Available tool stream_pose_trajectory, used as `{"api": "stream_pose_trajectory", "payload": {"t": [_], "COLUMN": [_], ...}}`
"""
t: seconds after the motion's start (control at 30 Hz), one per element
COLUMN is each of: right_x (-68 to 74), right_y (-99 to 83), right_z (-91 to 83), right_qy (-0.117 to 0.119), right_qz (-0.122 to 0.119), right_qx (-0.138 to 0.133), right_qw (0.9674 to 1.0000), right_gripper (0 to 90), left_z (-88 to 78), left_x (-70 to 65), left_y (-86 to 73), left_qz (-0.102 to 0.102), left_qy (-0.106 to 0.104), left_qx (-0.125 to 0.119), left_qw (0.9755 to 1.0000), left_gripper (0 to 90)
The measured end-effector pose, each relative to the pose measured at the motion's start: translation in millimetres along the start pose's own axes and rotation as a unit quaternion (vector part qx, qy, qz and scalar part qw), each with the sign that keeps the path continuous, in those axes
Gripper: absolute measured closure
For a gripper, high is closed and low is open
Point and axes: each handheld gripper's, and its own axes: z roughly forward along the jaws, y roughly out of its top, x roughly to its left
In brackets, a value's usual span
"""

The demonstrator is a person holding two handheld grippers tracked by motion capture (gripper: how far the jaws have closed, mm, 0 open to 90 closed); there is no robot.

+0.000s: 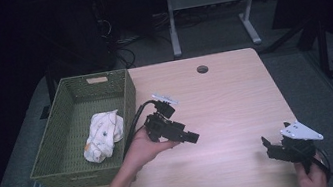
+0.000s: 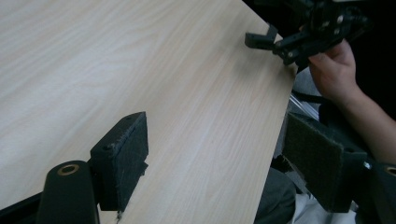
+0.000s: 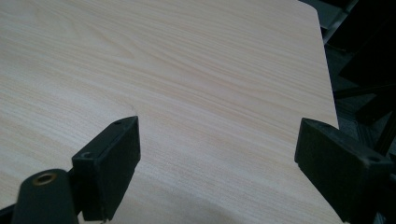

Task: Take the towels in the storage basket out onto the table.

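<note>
Both tongs hover spread and empty over the table (image 1: 225,94); the bundled white cloth (image 1: 103,135) lies in the green basket (image 1: 58,141), just left of the left gripper (image 1: 193,138), well apart from the right gripper (image 1: 267,144).

The white cloth (image 1: 103,135) in the green basket (image 1: 77,164) is too small to identify (its faint print is unreadable). The right hand-held gripper (image 1: 270,145) hides most of its hand (image 1: 313,176), cut by the bottom edge.
</note>
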Motion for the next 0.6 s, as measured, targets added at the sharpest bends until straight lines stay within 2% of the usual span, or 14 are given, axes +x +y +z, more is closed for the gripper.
{"api": "stream_pose_trajectory", "payload": {"t": [0.07, 0.1, 0.2, 0.3, 0.4, 0.6], "right_x": [-0.4, -0.4, -1.0, -0.8, -0.3, -0.5], "right_y": [0.1, 0.1, 0.2, 0.1, 0.0, 0.3], "right_z": [0.2, 0.2, -0.3, -0.3, -0.4, -0.4], "right_qy": [0.001, 0.001, 0.001, 0.001, 0.002, 0.001], "right_qz": [-0.001, -0.001, -0.001, -0.002, -0.003, -0.003], "right_qx": [0.001, 0.001, -0.001, 0.001, 0.001, 0.001], "right_qw": [1.0000, 1.0000, 1.0000, 1.0000, 1.0000, 1.0000], "right_gripper": [13.9, 13.9, 13.9, 13.9, 13.9, 13.9], "left_z": [-12.7, -12.7, -28.1, -35.6, -47.3, -65.2], "left_x": [3.3, 3.3, 11.7, 17.1, 23.6, 29.6], "left_y": [4.8, 4.8, 8.2, 9.0, 10.6, 13.0], "left_qz": [-0.006, -0.006, -0.016, -0.020, -0.030, -0.035], "left_qy": [0.006, 0.006, 0.007, 0.006, 0.015, 0.024], "left_qx": [-0.006, -0.006, -0.010, -0.010, -0.013, -0.020], "left_qw": [0.9999, 0.9999, 0.9998, 0.9997, 0.9993, 0.9989], "left_gripper": [22.3, 22.3, 22.5, 23.1, 23.3, 23.2]}}
